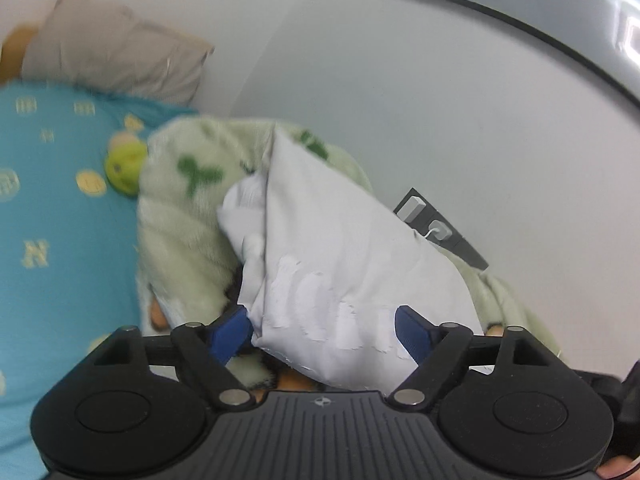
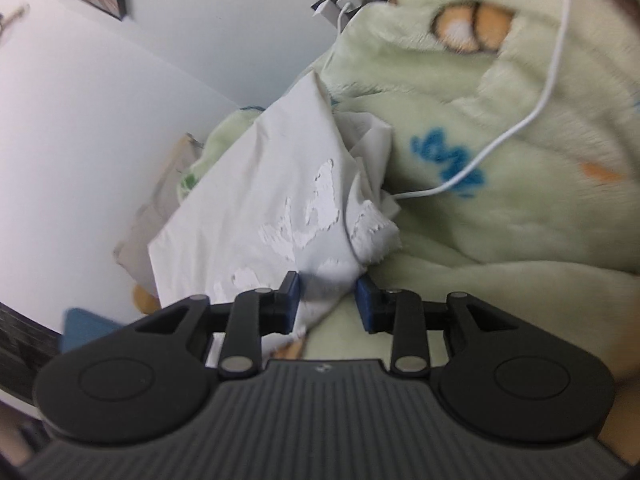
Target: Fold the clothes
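1. The white cotton shirt with the cracked white print (image 1: 344, 264) lies bunched on the fluffy pale green blanket (image 1: 180, 216), right of the blue bed sheet with yellow pictures (image 1: 60, 200).
2. The left tongs (image 1: 324, 330) are spread wide around the shirt's edge, letting go.
3. The right tongs (image 2: 328, 300) sit part open around a shirt corner; the pads look barely touching.
4. To fold well, lay the shirt flat first, and keep clear of the thin white cable (image 2: 520, 120) beside the shirt.
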{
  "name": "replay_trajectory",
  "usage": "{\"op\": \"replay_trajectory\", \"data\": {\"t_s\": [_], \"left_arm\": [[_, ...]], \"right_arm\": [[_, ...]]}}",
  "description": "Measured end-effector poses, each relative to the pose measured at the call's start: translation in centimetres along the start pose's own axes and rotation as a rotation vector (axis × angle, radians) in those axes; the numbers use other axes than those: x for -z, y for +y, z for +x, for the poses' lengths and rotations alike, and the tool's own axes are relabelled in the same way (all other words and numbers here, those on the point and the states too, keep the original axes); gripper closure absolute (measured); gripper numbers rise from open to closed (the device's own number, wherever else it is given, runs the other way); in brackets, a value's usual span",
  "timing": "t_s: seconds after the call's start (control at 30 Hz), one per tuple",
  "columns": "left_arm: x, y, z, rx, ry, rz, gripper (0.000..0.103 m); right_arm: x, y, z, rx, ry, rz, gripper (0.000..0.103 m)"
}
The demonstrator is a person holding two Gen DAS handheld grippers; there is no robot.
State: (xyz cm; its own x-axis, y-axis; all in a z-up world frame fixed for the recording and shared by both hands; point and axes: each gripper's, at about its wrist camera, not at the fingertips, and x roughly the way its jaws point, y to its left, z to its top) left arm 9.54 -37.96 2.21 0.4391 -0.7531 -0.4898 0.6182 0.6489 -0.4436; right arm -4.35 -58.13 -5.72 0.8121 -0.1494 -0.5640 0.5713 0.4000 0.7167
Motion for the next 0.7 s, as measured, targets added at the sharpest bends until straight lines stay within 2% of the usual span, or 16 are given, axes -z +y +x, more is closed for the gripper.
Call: {"op": "replay_trajectory", "data": {"t_s": [0.13,0.23,0.33,0.4,0.47,0.53,0.6,0.7], "left_arm": [[-1.4,-2.1,-4.7,-0.005,-0.062,0.051,0.018],[-2.1,-4.3,-8.9,-0.024,-0.118,0.1,0.018],[-1.3,-7.1,-14.9,-0.028,-0.175,0.167,0.017],[-0.9,-8.2,-17.4,-0.041,-0.205,0.218,0.014],[0.1,-9.7,-20.4,-0.063,-0.238,0.271,0.005],[1.3,-10.5,-23.2,-0.07,-0.28,0.286,0.0],[2.3,-10.8,-25.4,-0.063,-0.296,0.292,0.0],[3.7,-11.0,-28.1,-0.06,-0.32,0.304,0.0]], "right_arm": [[0.5,1.3,-4.4,-0.001,-0.027,-0.055,0.069],[1.0,3.1,-8.0,-0.039,-0.062,-0.131,0.069],[1.9,5.3,-11.8,-0.068,-0.109,-0.231,0.069],[2.7,6.7,-14.2,-0.087,-0.141,-0.3,0.069],[4.0,7.8,-16.5,-0.099,-0.178,-0.371,0.068],[5.3,8.6,-18.7,-0.11,-0.221,-0.44,0.06],[6.9,9.0,-20.7,-0.131,-0.274,-0.503,0.037],[9.3,9.3,-23.1,-0.159,-0.352,-0.576,0.023]]}}
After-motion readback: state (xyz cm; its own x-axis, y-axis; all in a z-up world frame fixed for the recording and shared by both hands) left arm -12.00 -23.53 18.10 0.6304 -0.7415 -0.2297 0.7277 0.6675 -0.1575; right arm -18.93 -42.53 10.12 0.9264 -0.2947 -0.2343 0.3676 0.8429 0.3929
